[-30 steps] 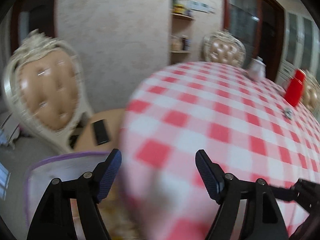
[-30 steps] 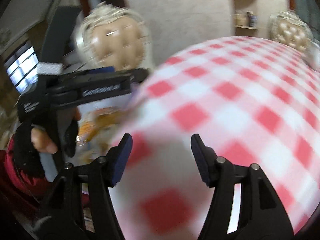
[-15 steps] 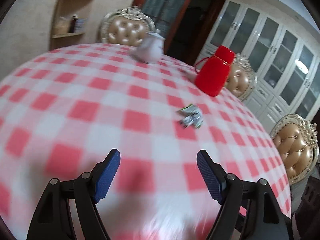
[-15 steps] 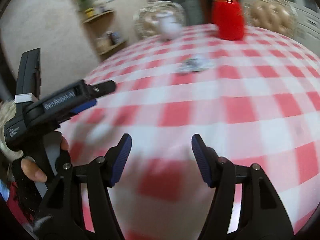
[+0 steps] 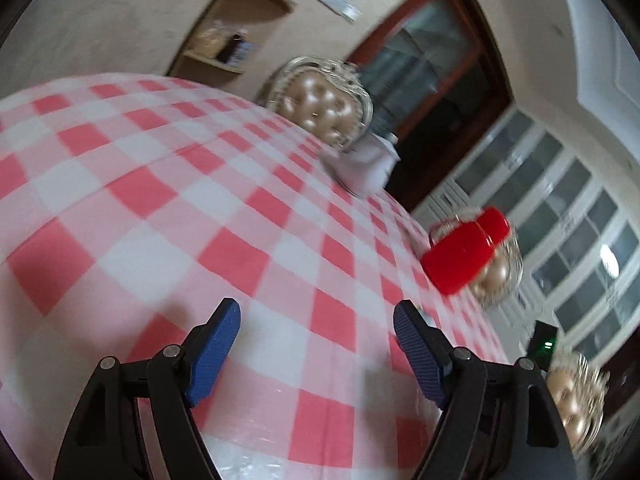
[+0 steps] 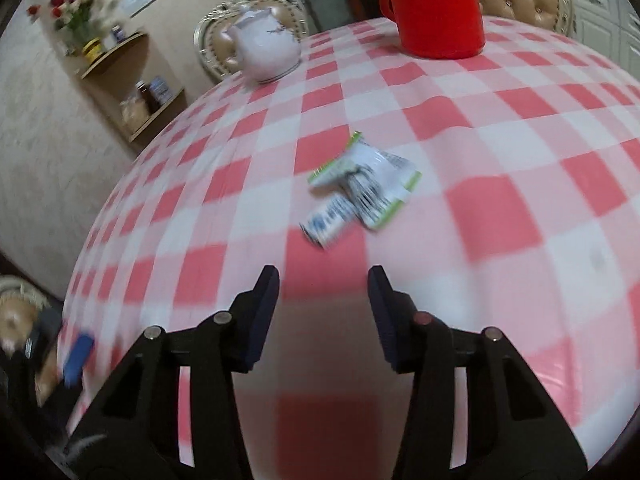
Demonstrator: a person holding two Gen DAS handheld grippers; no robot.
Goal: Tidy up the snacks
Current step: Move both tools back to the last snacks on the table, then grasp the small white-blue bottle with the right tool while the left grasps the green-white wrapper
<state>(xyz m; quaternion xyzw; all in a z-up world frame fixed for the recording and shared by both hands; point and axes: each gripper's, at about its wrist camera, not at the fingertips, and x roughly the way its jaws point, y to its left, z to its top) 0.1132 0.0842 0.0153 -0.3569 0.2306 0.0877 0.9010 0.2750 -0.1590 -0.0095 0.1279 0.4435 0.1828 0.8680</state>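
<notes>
Small white and green snack packets (image 6: 360,186) lie in a loose pile on the red and white checked tablecloth (image 6: 500,128) in the right wrist view. My right gripper (image 6: 324,280) is open and empty, just in front of the pile, above the cloth. My left gripper (image 5: 316,318) is open and empty, tilted over the cloth; a sliver of a packet may show by its right finger, too blurred to tell. The left gripper's blue pad (image 6: 78,356) shows at the table's left edge in the right wrist view.
A red thermos jug (image 6: 434,12) and a white teapot (image 6: 266,46) stand at the far side of the table; both also show in the left wrist view, the jug (image 5: 464,256) and the teapot (image 5: 366,164). Padded chairs (image 5: 320,106) ring the table. A wall shelf (image 6: 132,92) stands at left.
Both grippers have swung from the table's edge and the chair towards the table's middle. The right gripper has come much closer to the packets; the left view has tilted.
</notes>
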